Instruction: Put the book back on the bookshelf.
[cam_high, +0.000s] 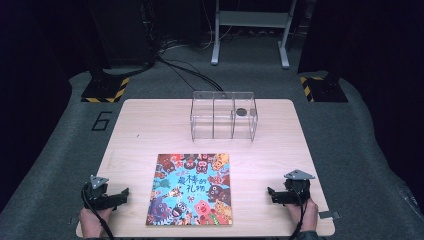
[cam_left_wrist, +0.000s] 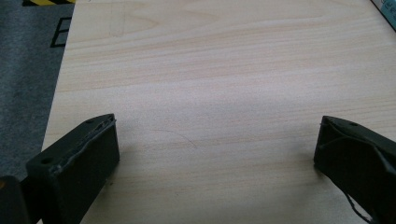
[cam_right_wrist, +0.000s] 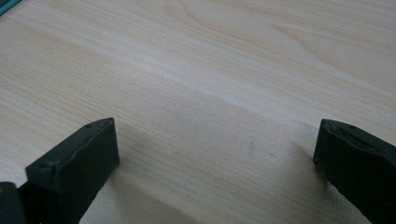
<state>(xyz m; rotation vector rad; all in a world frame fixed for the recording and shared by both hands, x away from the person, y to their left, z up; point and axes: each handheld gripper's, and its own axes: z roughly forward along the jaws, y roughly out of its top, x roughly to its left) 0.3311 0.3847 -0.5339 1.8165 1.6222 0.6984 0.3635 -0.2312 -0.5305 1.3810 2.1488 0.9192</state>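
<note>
A colourful picture book (cam_high: 191, 189) lies flat on the wooden table (cam_high: 140, 130), near the front edge in the middle. My left gripper (cam_high: 121, 195) rests low at the front left, a short way left of the book, and stands open. In its own view the two black jaws are wide apart over bare wood, left gripper (cam_left_wrist: 217, 123). My right gripper (cam_high: 271, 192) sits at the front right, off the book's right side, also open with nothing between its jaws, right gripper (cam_right_wrist: 217, 123). A sliver of the book's edge (cam_left_wrist: 386, 7) shows at the top right of the left gripper view.
A clear plastic box (cam_high: 223, 115) with three compartments stands at the back middle of the table; a small dark round object (cam_high: 241, 112) lies in its right compartment. Grey carpet (cam_high: 60, 145) surrounds the table, with stands and cables behind.
</note>
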